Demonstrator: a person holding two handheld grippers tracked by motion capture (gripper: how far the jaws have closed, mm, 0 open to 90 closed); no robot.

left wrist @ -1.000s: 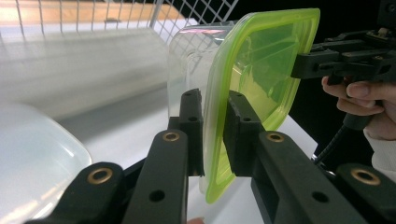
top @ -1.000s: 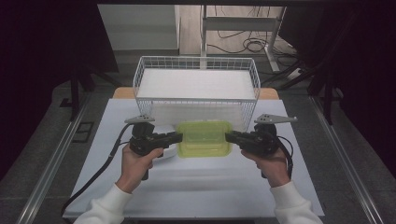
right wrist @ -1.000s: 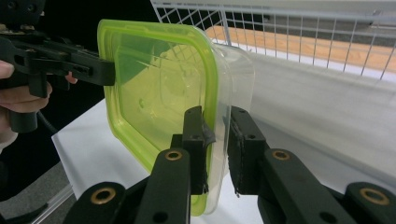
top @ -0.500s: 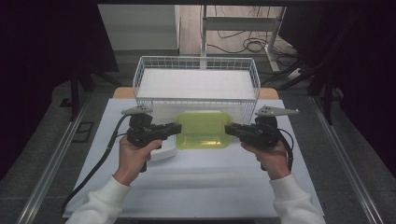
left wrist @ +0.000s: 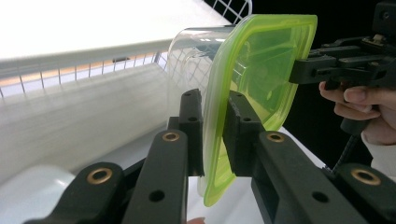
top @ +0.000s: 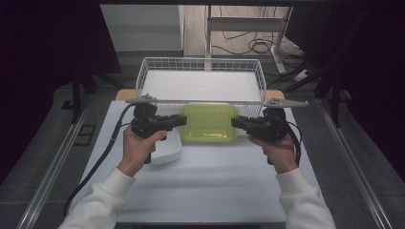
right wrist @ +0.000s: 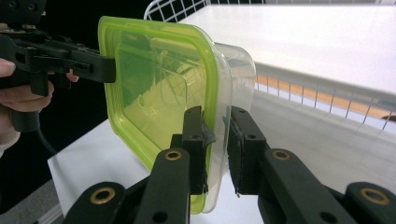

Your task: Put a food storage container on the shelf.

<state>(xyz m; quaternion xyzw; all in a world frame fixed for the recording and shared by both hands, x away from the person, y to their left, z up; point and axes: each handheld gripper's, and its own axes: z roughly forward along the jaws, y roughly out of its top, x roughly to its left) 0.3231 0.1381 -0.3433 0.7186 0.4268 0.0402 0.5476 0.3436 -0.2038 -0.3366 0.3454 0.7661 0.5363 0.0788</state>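
Observation:
A clear plastic container with a lime-green lid (top: 210,121) hangs above the white table, level, just in front of the wire basket. My left gripper (top: 184,119) is shut on its left rim and my right gripper (top: 235,122) on its right rim. In the left gripper view my jaws (left wrist: 215,126) pinch the green lid edge (left wrist: 261,60), with the right gripper (left wrist: 299,70) clamped on the far side. The right gripper view shows my jaws (right wrist: 217,128) closed on the rim of the container (right wrist: 159,88), and the left gripper (right wrist: 109,70) holds the opposite edge.
A white wire basket (top: 198,64) with a white liner stands at the back of the table, close behind the container. A white bowl (top: 169,148) sits on the table (top: 215,186) below my left hand. Dark floor and cables surround the table.
Both grippers have lifted the container together and carried it a little farther toward the basket. Their grip looks the same.

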